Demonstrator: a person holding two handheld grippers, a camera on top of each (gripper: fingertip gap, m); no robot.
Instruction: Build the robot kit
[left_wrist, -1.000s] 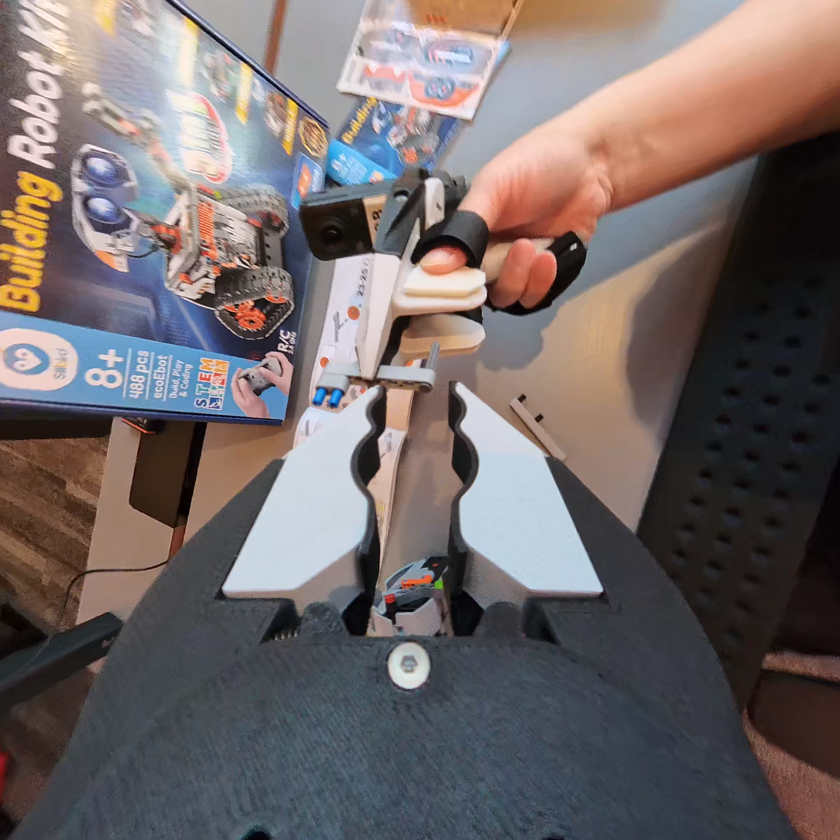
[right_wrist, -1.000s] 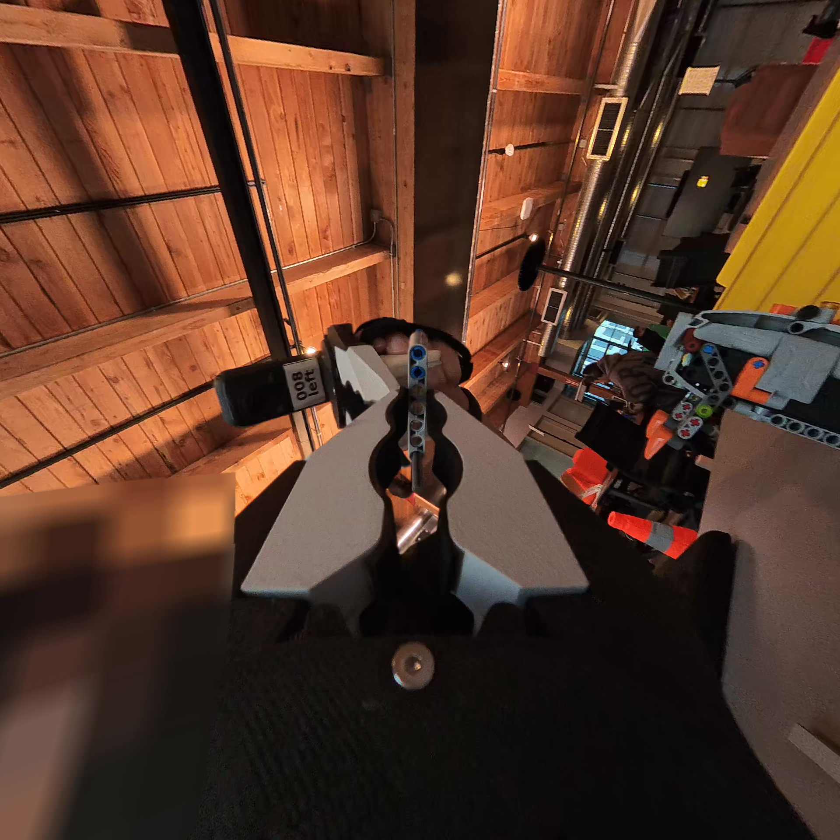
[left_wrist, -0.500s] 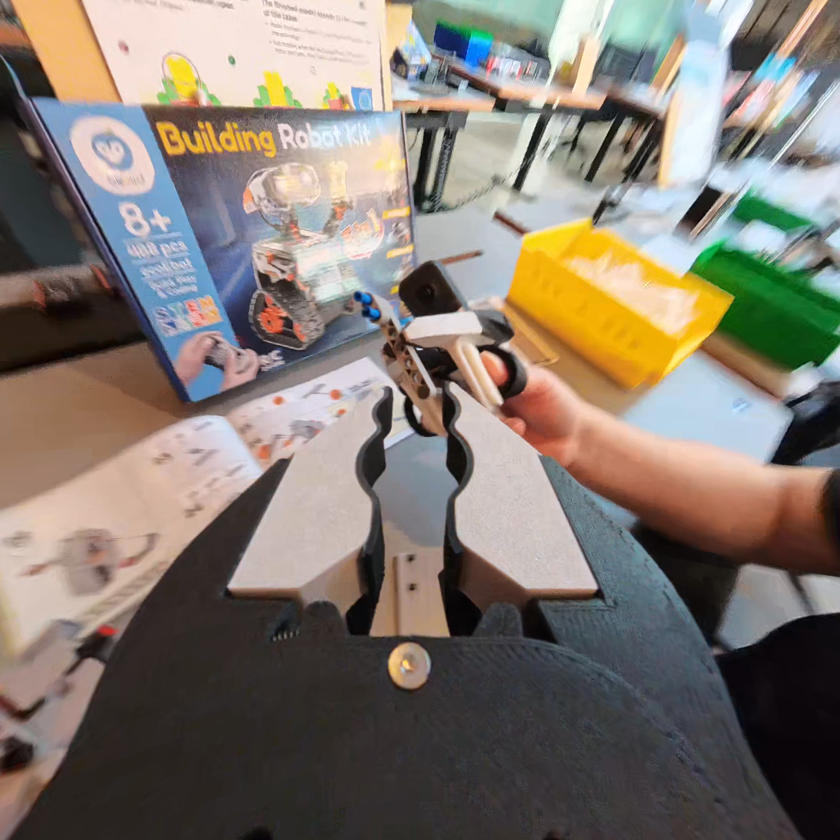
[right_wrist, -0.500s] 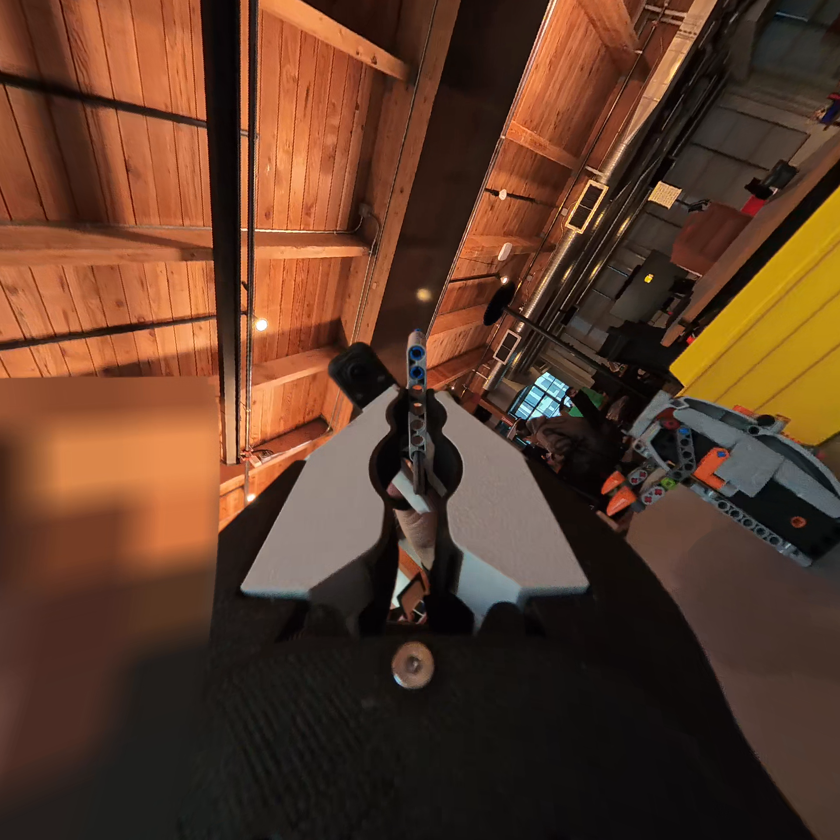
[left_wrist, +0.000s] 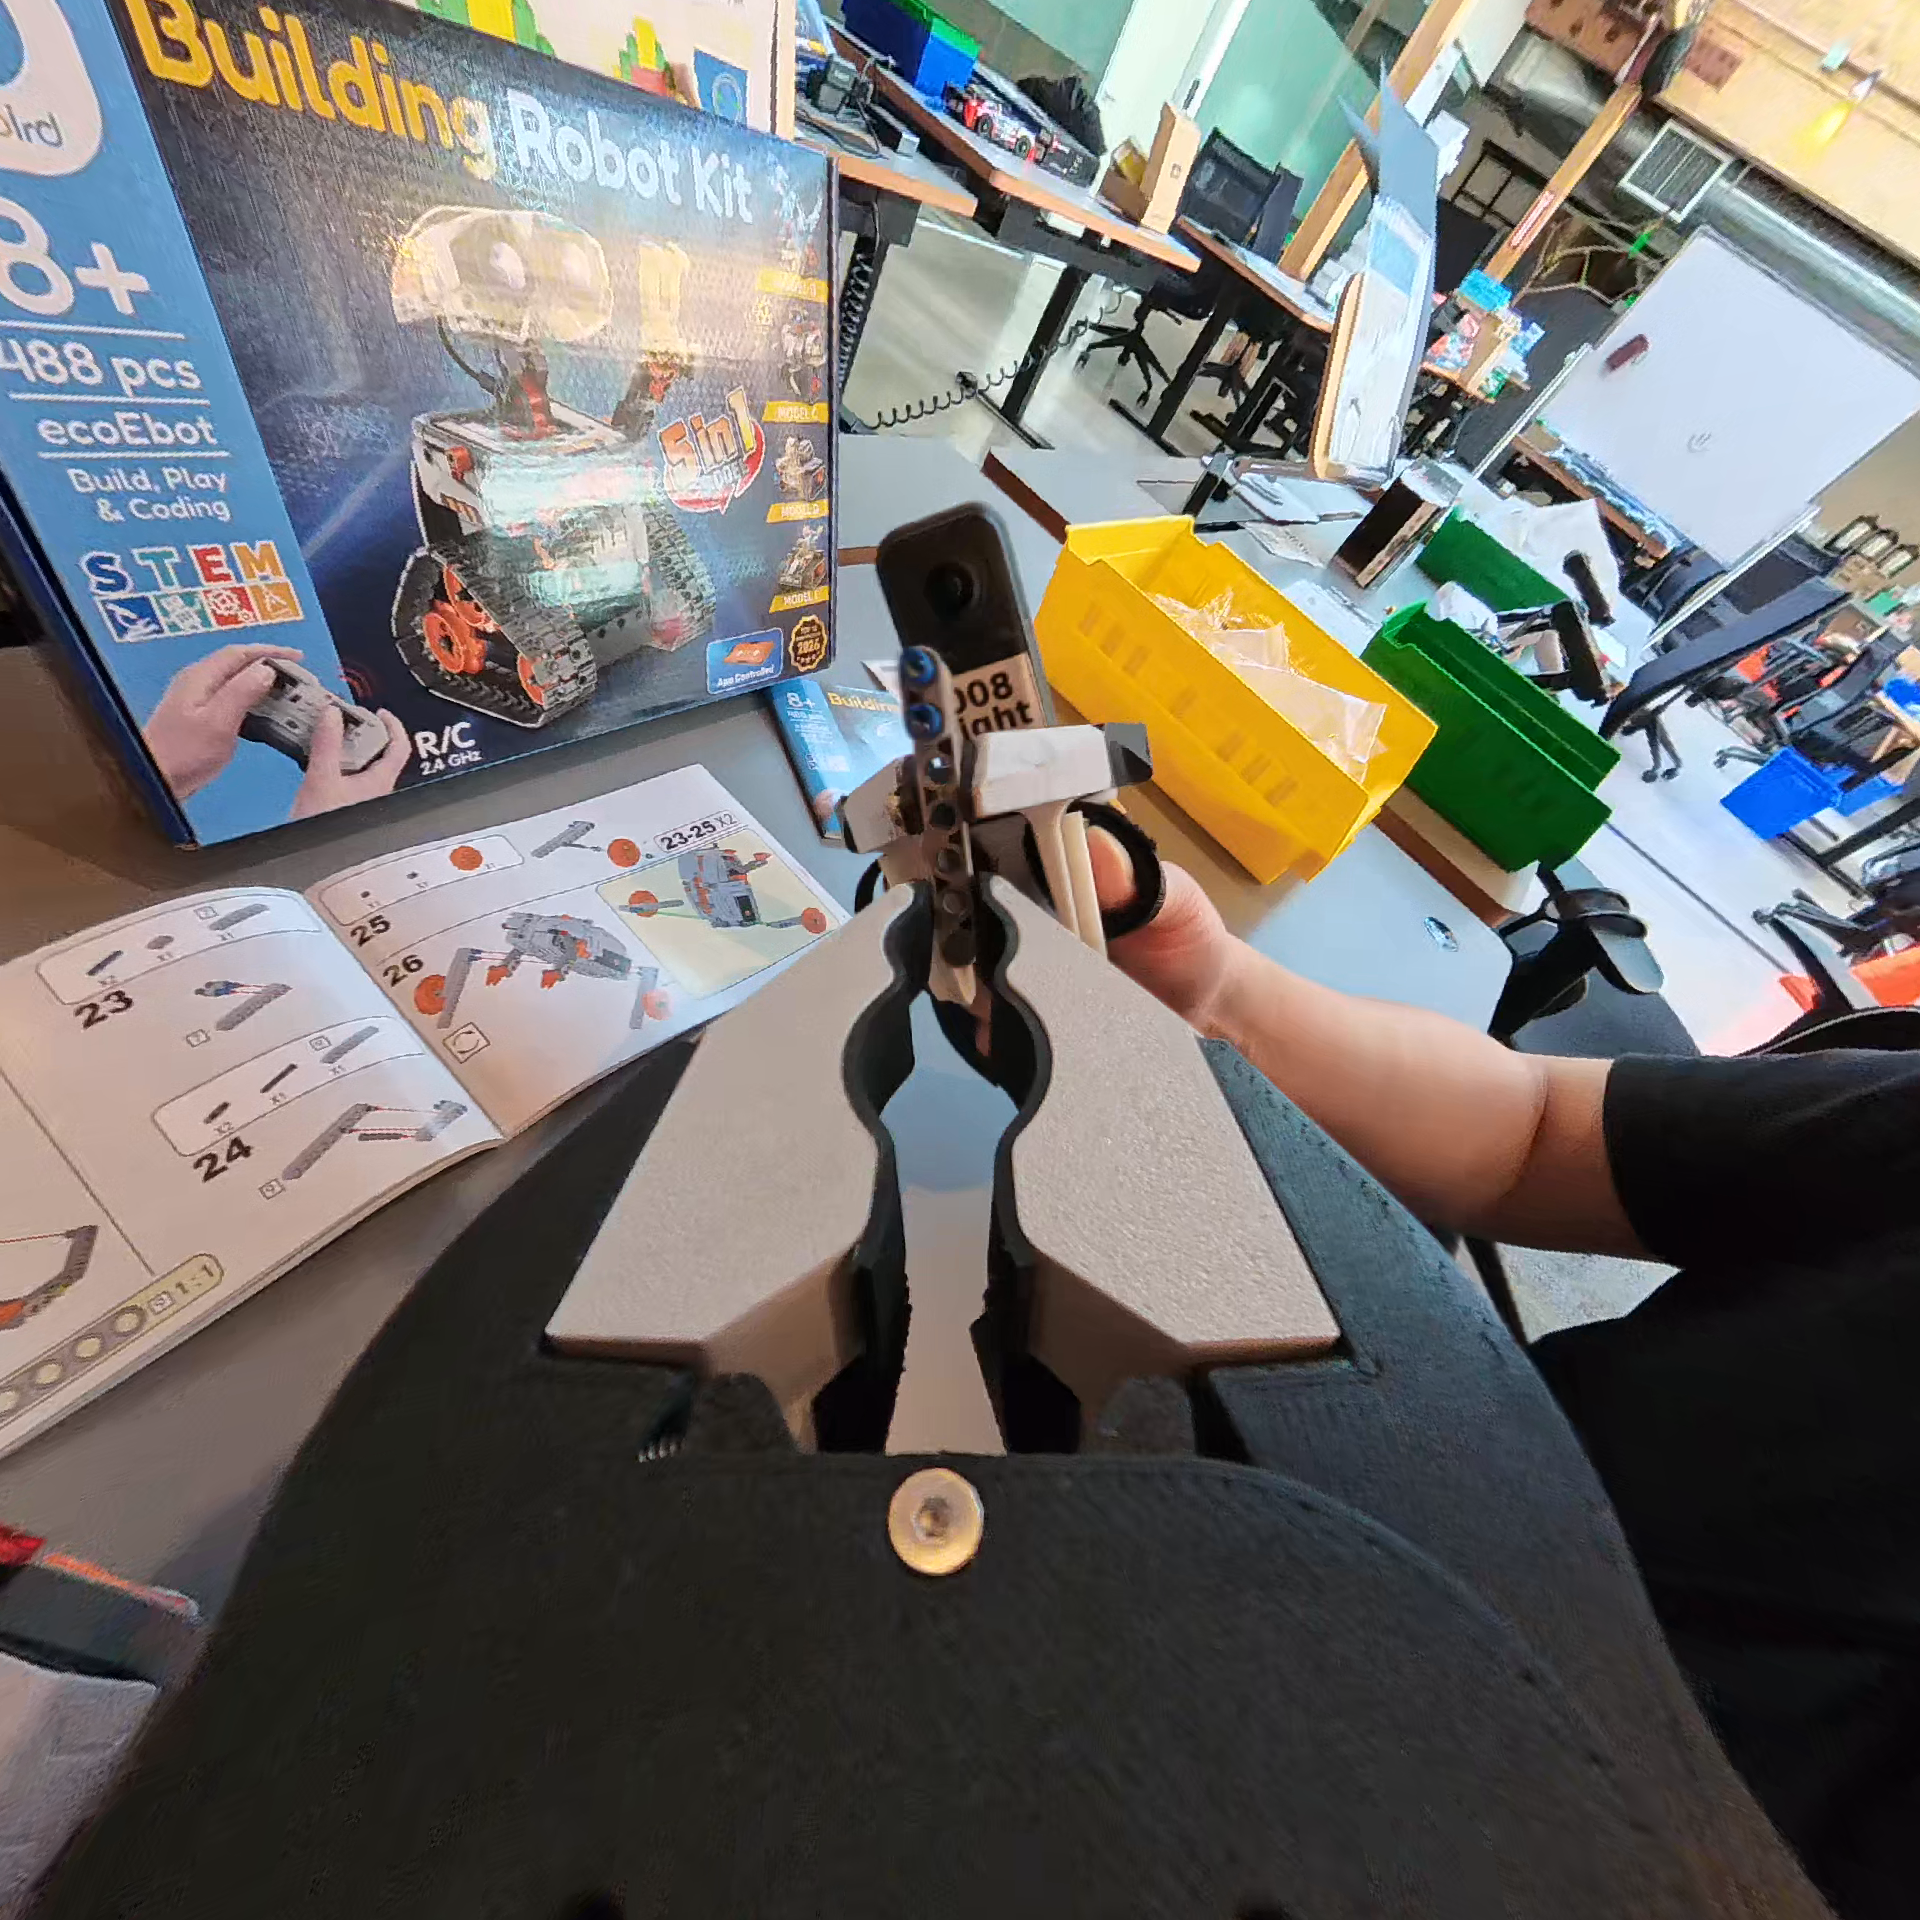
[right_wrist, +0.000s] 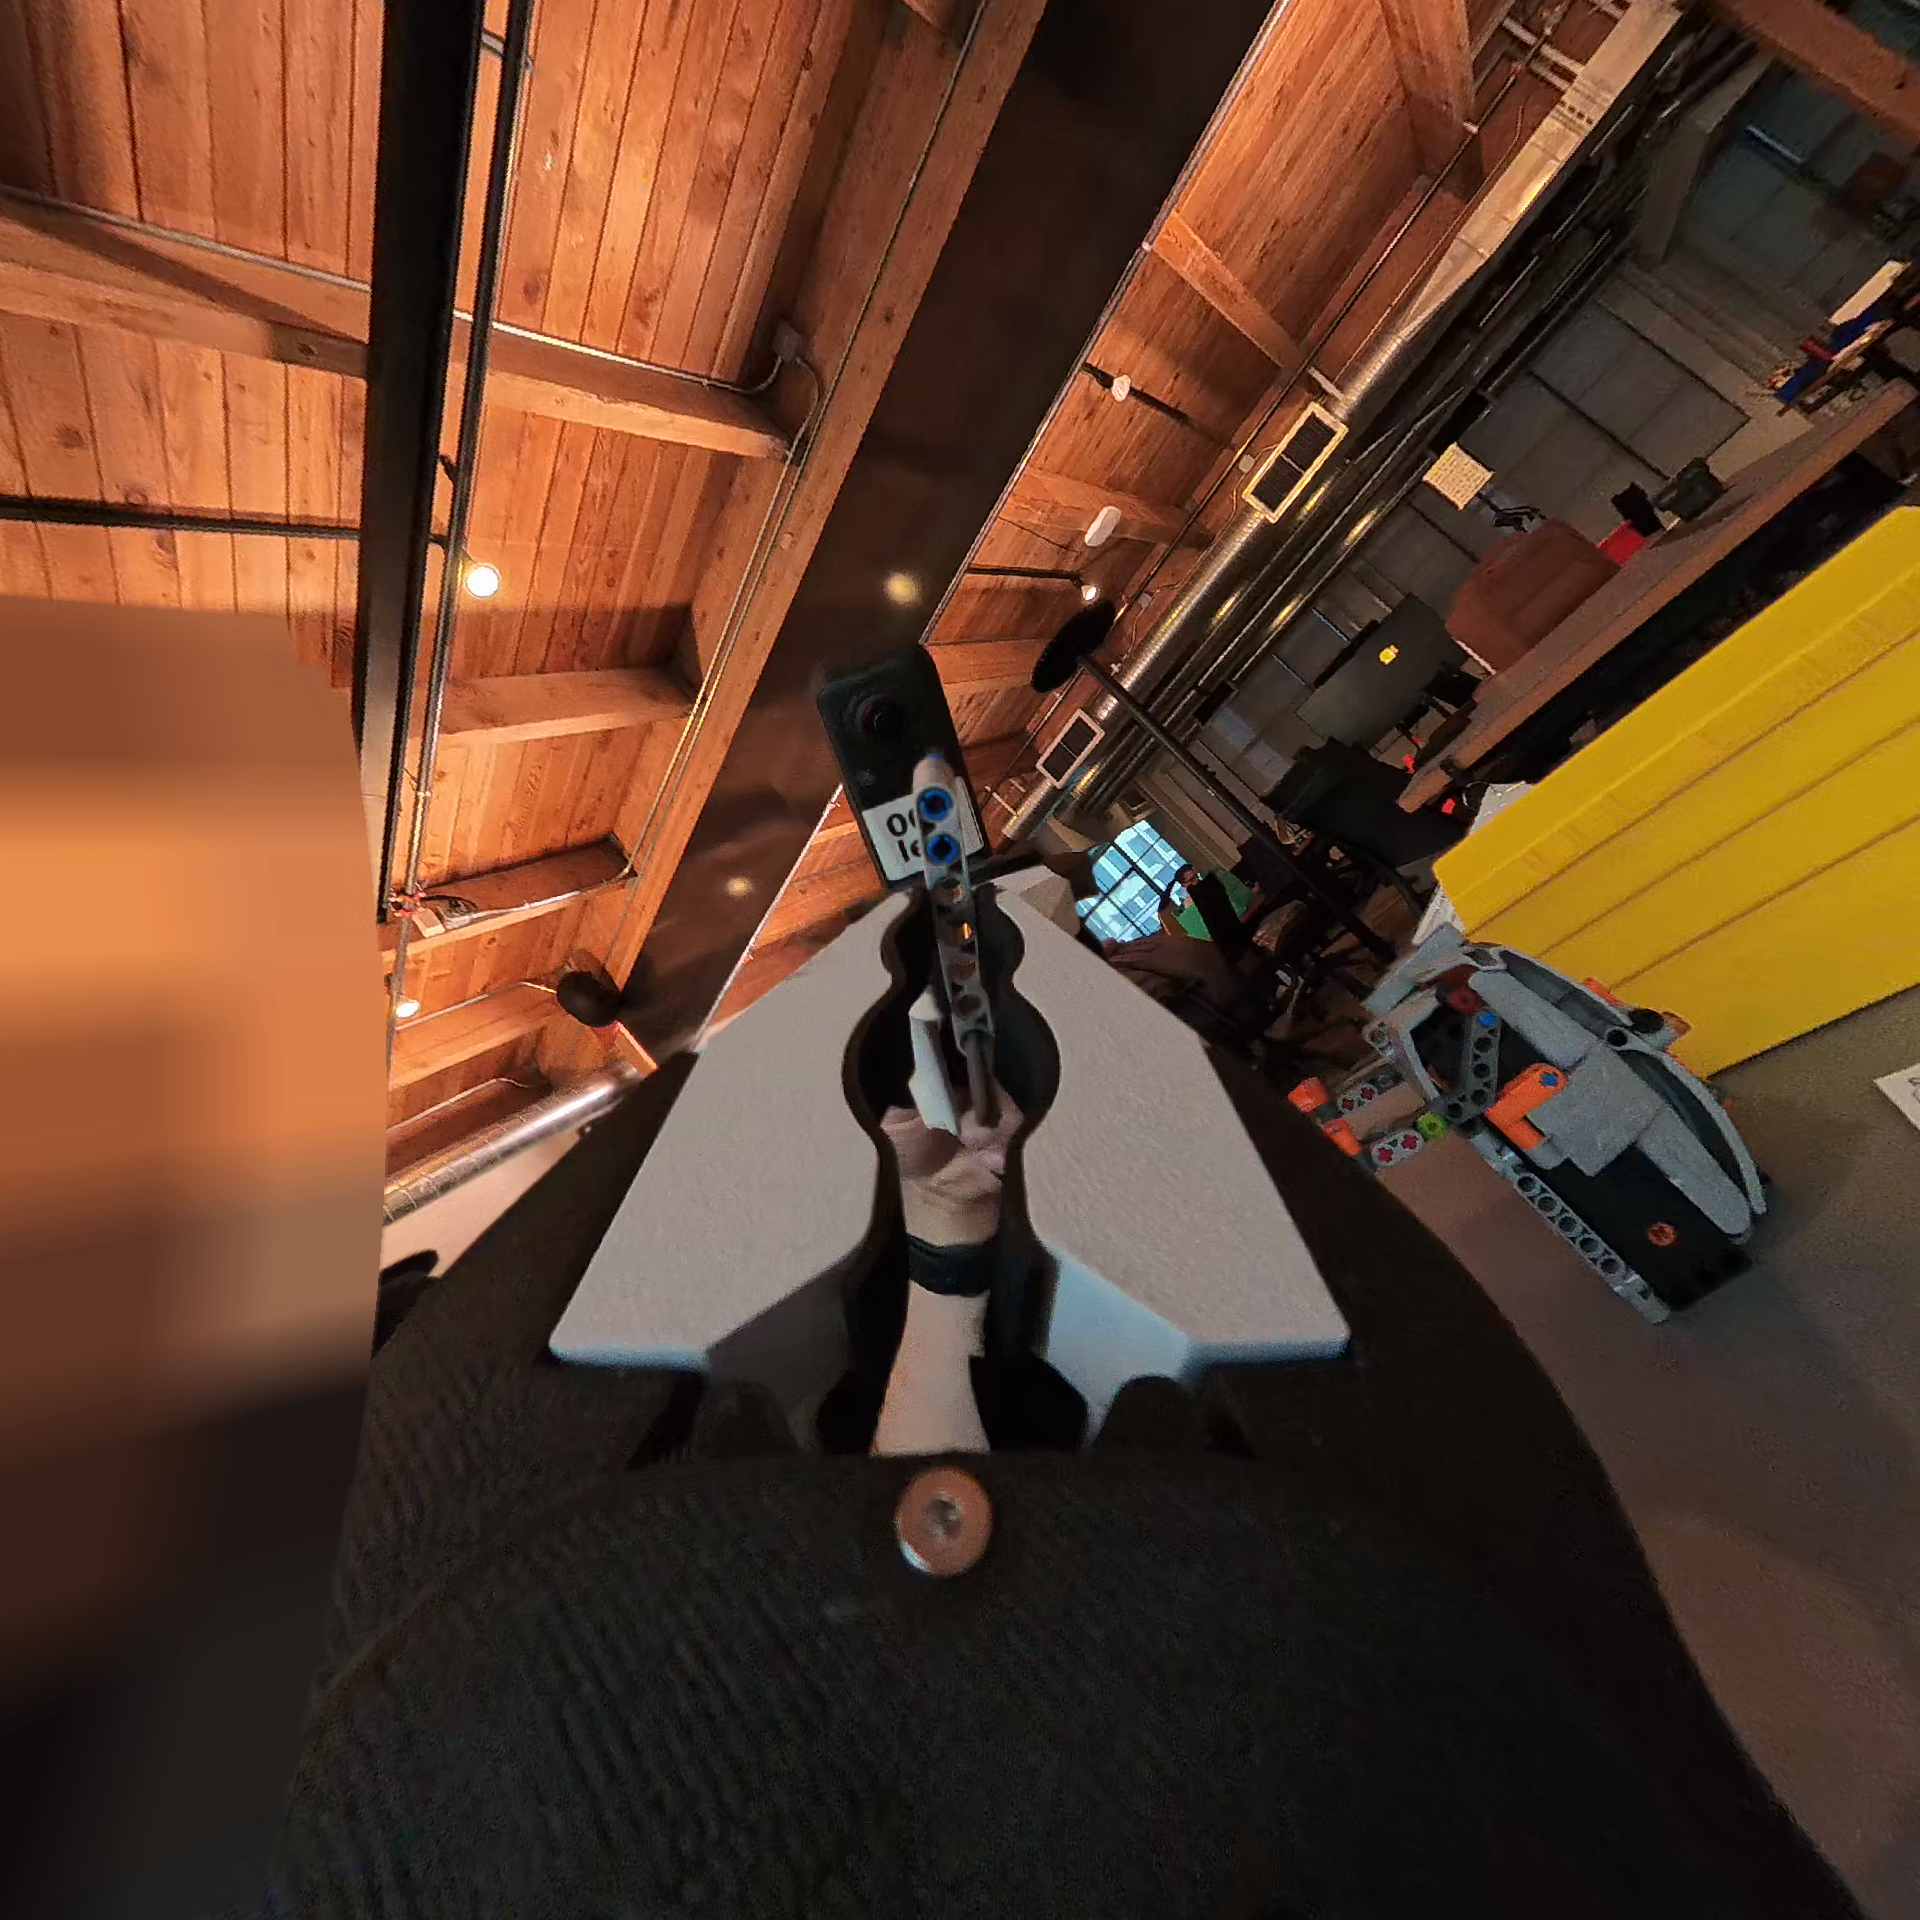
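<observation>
**Left wrist view.** The left gripper (left_wrist: 948, 914) has its grey fingers drawn nearly together. The lower end of a slim dark grey perforated plastic beam with two blue pins at its top (left_wrist: 940, 800) stands between their tips. Whether they press on it cannot be told. The right gripper (left_wrist: 956, 800), held in a hand (left_wrist: 1153, 935), is clamped on the beam's middle and holds it roughly upright above the grey worktop (left_wrist: 1351, 935). Its black camera (left_wrist: 956, 613) bears a white printed label.

A large blue printed cardboard box picturing a tracked robot (left_wrist: 416, 364) stands towards the worktop's far left, covered in printed writing. In front of it lies an open white instruction booklet with numbered diagrams (left_wrist: 312, 1039). A small blue leaflet (left_wrist: 842, 717) lies just behind the grippers.

At the far right a yellow plastic bin (left_wrist: 1195, 707) holds clear plastic bags (left_wrist: 1278, 665). A green plastic bin (left_wrist: 1496, 748) sits just beside it; its contents are hidden.

**Right wrist view.** The right gripper's white fingers pinch the beam (right_wrist: 956, 935), which points up towards a timber ceiling (right_wrist: 623, 312). Behind it is the left gripper's black camera with a white label (right_wrist: 894, 748), partly hidden by the beam.

Only this view shows a partly built grey, black and orange model (right_wrist: 1558, 1122). It rests on the worktop against the yellow bin's wall (right_wrist: 1714, 779). The box and booklet appear only in the left view.
</observation>
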